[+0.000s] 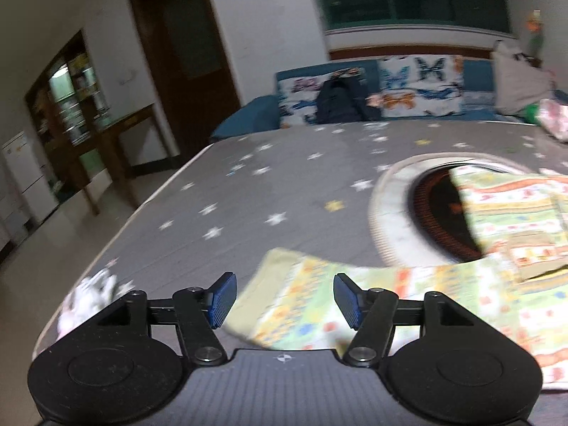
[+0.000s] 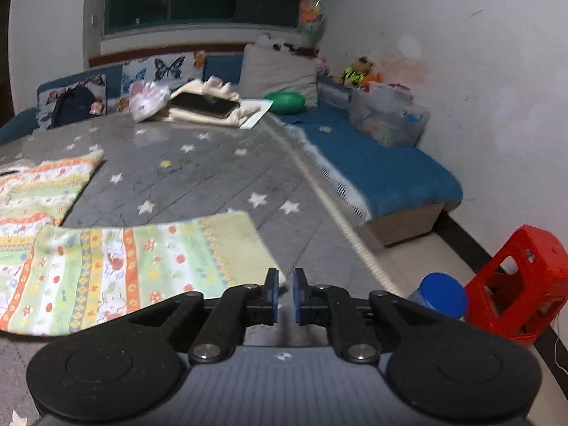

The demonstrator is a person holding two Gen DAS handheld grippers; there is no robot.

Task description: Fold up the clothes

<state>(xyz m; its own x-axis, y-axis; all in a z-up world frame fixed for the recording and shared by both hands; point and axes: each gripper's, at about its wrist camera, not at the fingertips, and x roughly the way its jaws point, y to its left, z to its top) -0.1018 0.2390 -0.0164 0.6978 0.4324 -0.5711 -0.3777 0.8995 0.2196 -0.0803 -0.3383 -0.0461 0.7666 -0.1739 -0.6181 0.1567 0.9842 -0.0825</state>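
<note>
A child's garment with green, orange and yellow patterned stripes lies spread on the grey star-print bed cover [image 1: 248, 184]. In the left wrist view its left end [image 1: 301, 305] lies just beyond and between my left gripper's [image 1: 284, 298] wide-open blue fingers, not gripped. In the right wrist view the garment [image 2: 124, 266] lies to the left, its right corner reaching my right gripper [image 2: 284, 296]. The right jaws stand nearly closed with a narrow gap, and nothing shows between them.
A round white-rimmed mat with a dark centre [image 1: 436, 213] lies under the garment. Pillows, a backpack [image 2: 71, 106], folded cloths and a green ball [image 2: 285, 102] line the bed's far side. A red stool [image 2: 518, 284] and blue-lidded container [image 2: 440, 294] stand on the floor at right.
</note>
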